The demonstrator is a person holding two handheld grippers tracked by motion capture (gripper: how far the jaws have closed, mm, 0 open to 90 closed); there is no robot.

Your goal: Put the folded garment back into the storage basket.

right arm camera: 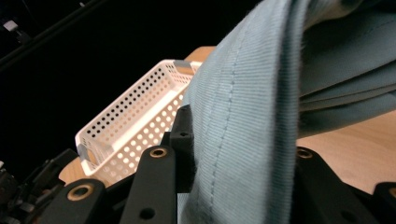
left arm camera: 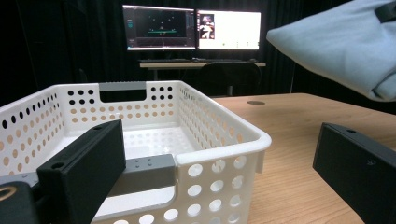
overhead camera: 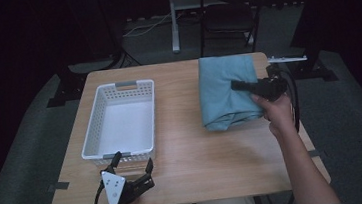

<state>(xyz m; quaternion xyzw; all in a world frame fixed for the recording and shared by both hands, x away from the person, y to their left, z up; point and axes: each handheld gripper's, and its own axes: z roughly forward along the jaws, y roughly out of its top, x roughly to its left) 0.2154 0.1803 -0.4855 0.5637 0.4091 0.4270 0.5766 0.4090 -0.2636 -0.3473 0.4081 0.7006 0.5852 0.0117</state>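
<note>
A folded blue-grey cloth (overhead camera: 225, 91) lies on the right half of the wooden table (overhead camera: 188, 146). My right gripper (overhead camera: 248, 85) reaches in from the cloth's right edge, shut on a fold of the cloth (right arm camera: 247, 107) that runs up between its jaws. An empty white perforated basket (overhead camera: 119, 119) stands on the left half. My left gripper (overhead camera: 134, 166) rests near the table's front edge just below the basket, open, nothing between its jaws. In the left gripper view the basket (left arm camera: 187, 135) sits right ahead and the cloth (left arm camera: 341, 42) shows at upper right.
A dark folding chair (overhead camera: 229, 19) and a stand leg (overhead camera: 175, 22) are behind the table. Two lit monitors (left arm camera: 191, 30) stand on a far desk. Bare wood lies between basket and cloth and along the front edge.
</note>
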